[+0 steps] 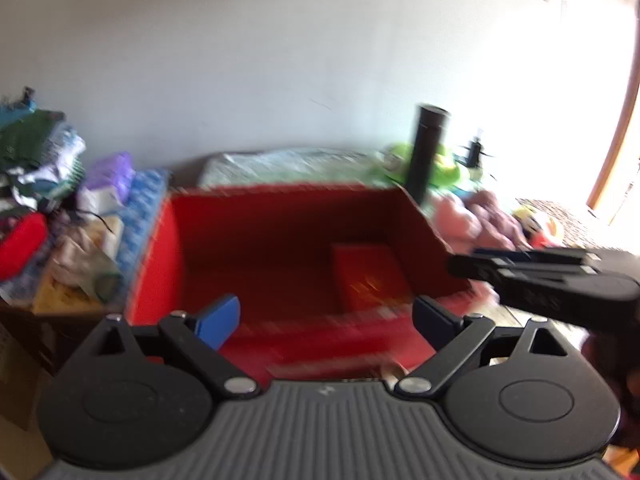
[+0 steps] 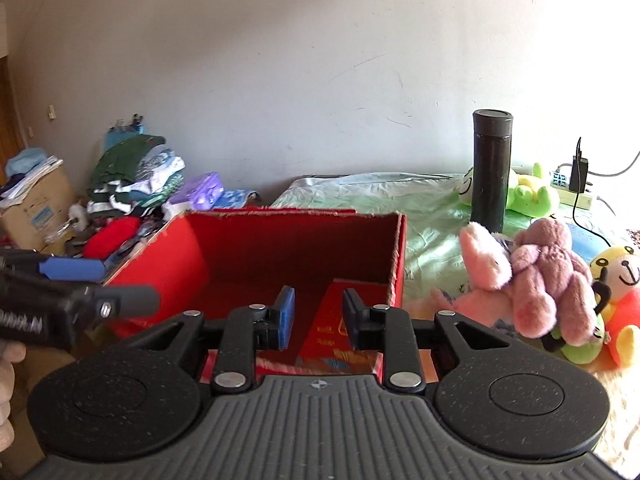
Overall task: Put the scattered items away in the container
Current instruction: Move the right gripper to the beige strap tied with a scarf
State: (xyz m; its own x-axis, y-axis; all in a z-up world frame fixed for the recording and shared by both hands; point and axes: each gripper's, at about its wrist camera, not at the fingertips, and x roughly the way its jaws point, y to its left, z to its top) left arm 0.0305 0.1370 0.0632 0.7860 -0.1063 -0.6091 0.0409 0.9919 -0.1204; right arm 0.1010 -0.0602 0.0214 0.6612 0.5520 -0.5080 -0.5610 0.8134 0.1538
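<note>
An open red box [image 2: 188, 264] sits on the bed, with a smaller red packet [image 2: 340, 316] inside; it also shows in the left wrist view [image 1: 160, 264]. My left gripper [image 1: 326, 320] is open and empty over the box's near rim. My right gripper [image 2: 318, 308] is partly open and empty above the box's near right corner. To the right lie a pink plush [image 2: 486, 266], a mauve plush [image 2: 548, 276], a yellow bear plush [image 2: 620, 280] and a green plush [image 2: 528, 192]. A tall black flask [image 2: 491, 168] stands behind them.
A pile of folded clothes [image 2: 136, 176], a purple pack [image 2: 200, 190] and a cardboard carton [image 2: 36, 208] crowd the left. A power strip with cables [image 2: 572, 188] lies at the far right. A white wall stands behind the bed.
</note>
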